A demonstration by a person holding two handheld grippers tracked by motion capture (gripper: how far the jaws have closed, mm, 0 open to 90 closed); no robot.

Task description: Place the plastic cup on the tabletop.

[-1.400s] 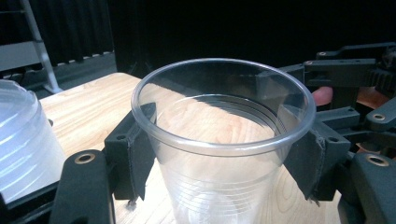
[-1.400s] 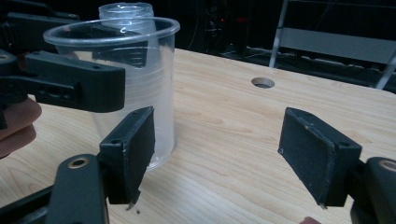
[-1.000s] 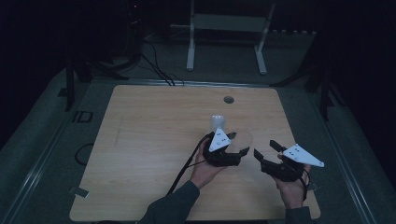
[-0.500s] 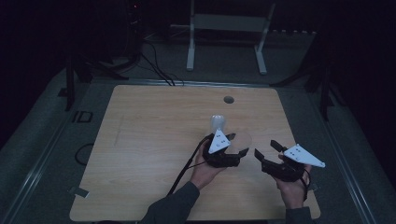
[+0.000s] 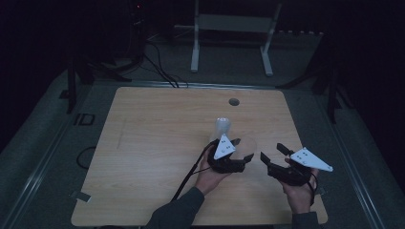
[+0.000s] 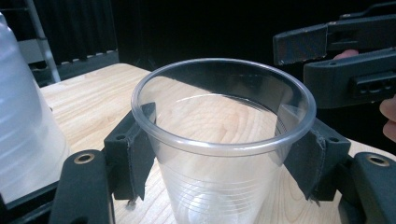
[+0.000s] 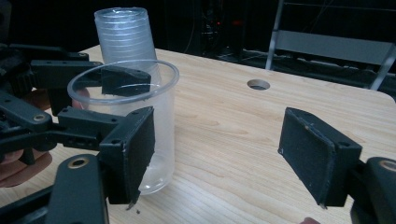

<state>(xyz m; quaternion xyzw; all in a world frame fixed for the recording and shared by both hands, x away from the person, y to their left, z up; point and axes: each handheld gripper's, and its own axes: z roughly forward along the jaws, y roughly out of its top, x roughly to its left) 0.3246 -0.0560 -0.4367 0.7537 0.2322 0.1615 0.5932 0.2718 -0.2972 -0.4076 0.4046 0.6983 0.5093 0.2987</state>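
High view: left gripper (image 5: 239, 160) holds the clear cup (image 5: 248, 145) upright on the table (image 5: 157, 143); cup stack (image 5: 222, 126) just behind it.

Left gripper view: pads (image 6: 135, 149) pinch the cup (image 6: 219, 140) below the rim. Risk: thin wall buckles, cup pops out.

Right gripper view: right gripper (image 7: 219, 154) spread, empty, cup (image 7: 140, 121) beside its left jaw. Risk: a nudge tips the cup or stack (image 7: 123, 37).

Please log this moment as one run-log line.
left gripper: shut on clear cup | right gripper: open, beside cup | cup stack: upside down behind
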